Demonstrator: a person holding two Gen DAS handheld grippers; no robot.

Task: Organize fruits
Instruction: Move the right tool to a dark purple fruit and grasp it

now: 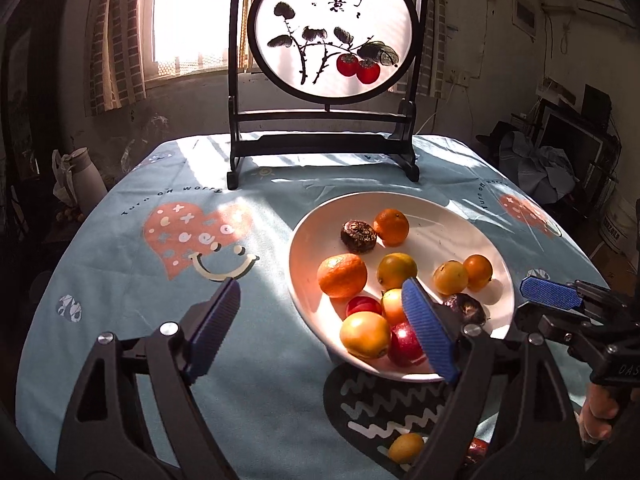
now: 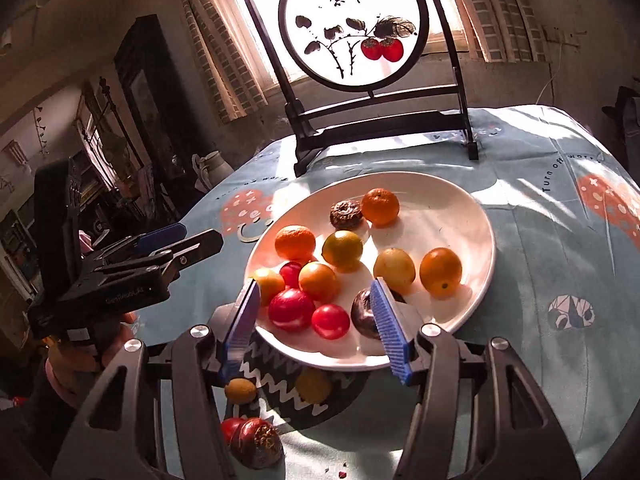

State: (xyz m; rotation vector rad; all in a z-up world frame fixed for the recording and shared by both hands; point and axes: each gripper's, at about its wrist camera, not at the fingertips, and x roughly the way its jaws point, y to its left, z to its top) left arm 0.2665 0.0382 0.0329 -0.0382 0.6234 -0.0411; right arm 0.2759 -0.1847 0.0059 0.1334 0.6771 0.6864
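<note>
Fruit gathered on a plate, claws held apart above its near rim.

Nearest, a small yellow fruit [image 2: 240,390] and a dark red fruit [image 2: 256,442] are left on the blue patterned desk cloth [image 2: 540,264]. Both the left claw [image 1: 320,328] and right claw [image 2: 316,330] are spread wide, empty. Beyond, oranges and red fruits are piled on the white round plate [image 2: 460,208]; behind it a black-framed round painted screen [image 1: 332,32] is seen.

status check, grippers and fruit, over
Left gripper open, empty. Right gripper open, empty. Plate loaded; four fruits loose on tablecloth. Nothing blocking.
</note>
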